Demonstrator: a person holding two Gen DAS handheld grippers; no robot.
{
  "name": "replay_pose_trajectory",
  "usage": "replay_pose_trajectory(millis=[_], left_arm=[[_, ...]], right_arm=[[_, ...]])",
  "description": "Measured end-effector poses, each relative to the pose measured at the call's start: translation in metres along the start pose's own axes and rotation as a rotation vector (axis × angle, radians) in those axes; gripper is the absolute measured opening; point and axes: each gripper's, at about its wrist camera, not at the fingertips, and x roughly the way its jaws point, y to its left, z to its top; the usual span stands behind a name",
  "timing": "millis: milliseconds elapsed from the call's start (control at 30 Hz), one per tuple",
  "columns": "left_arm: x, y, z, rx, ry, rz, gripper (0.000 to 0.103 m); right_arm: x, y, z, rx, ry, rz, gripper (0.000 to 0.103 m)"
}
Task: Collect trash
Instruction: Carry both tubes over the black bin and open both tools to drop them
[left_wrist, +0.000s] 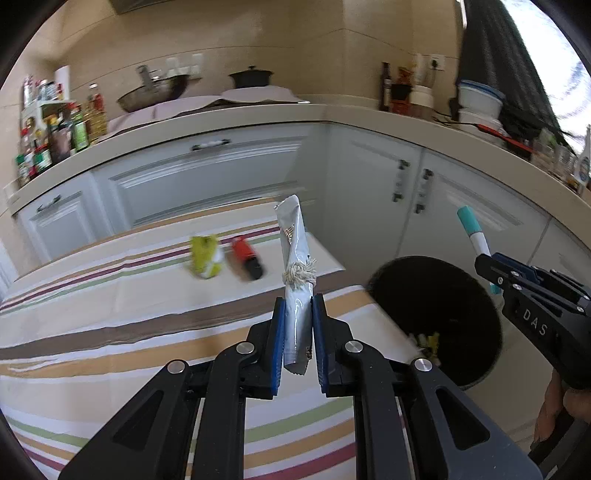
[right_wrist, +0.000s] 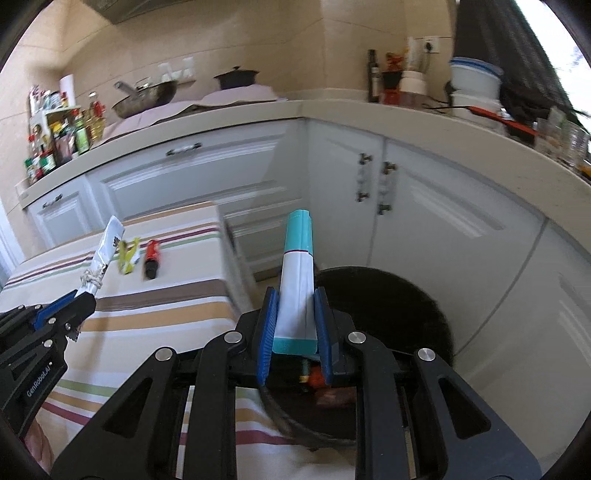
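My left gripper is shut on a silver wrapper tied with a bit of string, held upright above the striped tablecloth. My right gripper is shut on a white and teal tube, held over the black trash bin. The bin stands on the floor at the table's right edge, with some trash inside. A yellow-green wrapper and a red and black item lie on the table beyond my left gripper. They also show in the right wrist view, wrapper and red item.
White kitchen cabinets with a beige counter run behind the table and bin. The counter holds bottles, a pan, a pot and containers. The right gripper's body shows at the right of the left wrist view.
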Motion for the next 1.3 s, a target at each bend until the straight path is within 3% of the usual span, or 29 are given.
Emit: replay_pose_trajectory(millis=[533,1300], left_arm=[[0.033,-0.075,0.012,0.095,-0.005,-0.096,0.016],[0.083,-0.122,0.017,0.165,0.055,-0.129,0.016]], right_arm=[[0.014,-0.066,-0.005,0.063,-0.007,-0.09,0.02],[0.055,-0.106,-0.014,0.129,0.04,-0.137,0.021]])
